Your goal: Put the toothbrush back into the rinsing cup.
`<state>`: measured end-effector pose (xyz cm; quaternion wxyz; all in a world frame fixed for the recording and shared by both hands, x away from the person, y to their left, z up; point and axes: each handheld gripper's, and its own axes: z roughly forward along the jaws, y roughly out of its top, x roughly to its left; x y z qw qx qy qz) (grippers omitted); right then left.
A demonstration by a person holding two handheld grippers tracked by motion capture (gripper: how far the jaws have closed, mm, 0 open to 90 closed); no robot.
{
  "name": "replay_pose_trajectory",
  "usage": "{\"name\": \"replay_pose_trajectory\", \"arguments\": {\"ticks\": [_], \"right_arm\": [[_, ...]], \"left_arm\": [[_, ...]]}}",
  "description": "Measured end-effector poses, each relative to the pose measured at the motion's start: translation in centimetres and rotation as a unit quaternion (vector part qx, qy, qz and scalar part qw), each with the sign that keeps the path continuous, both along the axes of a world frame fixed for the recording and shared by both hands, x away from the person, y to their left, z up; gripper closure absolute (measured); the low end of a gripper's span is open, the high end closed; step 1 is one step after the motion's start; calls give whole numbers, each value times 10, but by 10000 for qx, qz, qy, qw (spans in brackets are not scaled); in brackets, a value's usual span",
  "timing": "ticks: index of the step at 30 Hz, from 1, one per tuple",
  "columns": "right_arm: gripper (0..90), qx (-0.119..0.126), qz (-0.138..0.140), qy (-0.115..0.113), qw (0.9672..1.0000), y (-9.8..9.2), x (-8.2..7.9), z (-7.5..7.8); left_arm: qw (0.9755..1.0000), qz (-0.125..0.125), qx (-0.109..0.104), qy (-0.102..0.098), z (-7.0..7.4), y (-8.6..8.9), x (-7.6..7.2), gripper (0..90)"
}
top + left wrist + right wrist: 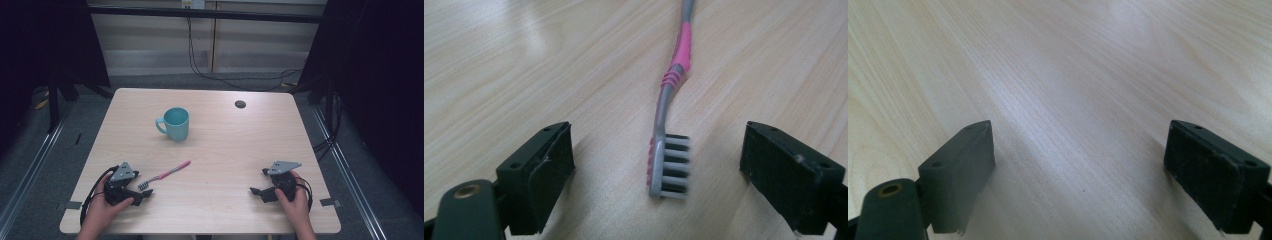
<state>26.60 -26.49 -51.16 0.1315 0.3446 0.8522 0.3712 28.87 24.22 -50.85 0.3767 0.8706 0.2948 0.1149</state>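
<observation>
A pink and grey toothbrush (164, 175) lies flat on the wooden table (220, 150), bristle head nearest the left hand. My left gripper (143, 189) is open, low at the front left. In the left gripper view the toothbrush head (668, 165) lies between the wide-apart jaws of my left gripper (656, 175), touching neither pad, and its handle runs away from me. My right gripper (258, 183) rests at the front right, open; in the right gripper view my right gripper (1078, 175) has bare wood between its jaws. A teal mug (174, 123) stands upright past the toothbrush, handle to the left.
A small dark round cap (240, 104) sits in the tabletop near the far right. Cables hang behind the far edge. Grey tape tabs (73, 205) mark the front corners. Floor rails run along both sides of the table.
</observation>
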Motion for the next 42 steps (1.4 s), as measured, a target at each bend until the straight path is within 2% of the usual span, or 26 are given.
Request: {"name": "replay_pose_trajectory", "arguments": {"ticks": [9, 12, 16, 18, 23, 30, 36, 38, 42], "right_arm": [[122, 1, 1, -3, 10000, 0, 0, 0], [122, 0, 4, -6, 10000, 0, 0, 0], [122, 0, 4, -7, 10000, 0, 0, 0], [122, -1, 4, -8, 10000, 0, 0, 0], [122, -1, 7, -1, 10000, 0, 0, 0], [122, -2, 7, -5, 10000, 0, 0, 0], [122, -9, 15, -4, 10000, 0, -1, 0], [122, -8, 14, -2, 10000, 0, -1, 0], [122, -7, 17, -5, 10000, 0, -1, 0]], "left_arm": [[10000, 53, 32, -36, 1, 1, 1, 153], [10000, 83, -23, -3, 0, 0, 1, 159], [9998, 126, 106, 64, 3, -1, 2, 179], [9996, 153, 175, 141, 6, -3, 4, 221], [9990, 268, 269, 234, 8, -5, 10, 222], [9977, 84, 626, 250, 18, -13, 13, 222], [9977, 18, 628, 259, 30, -18, 16, 222], [9973, -14, 628, 371, 32, -19, 18, 222], [9965, -55, 703, 454, 34, -21, 20, 222]]}}
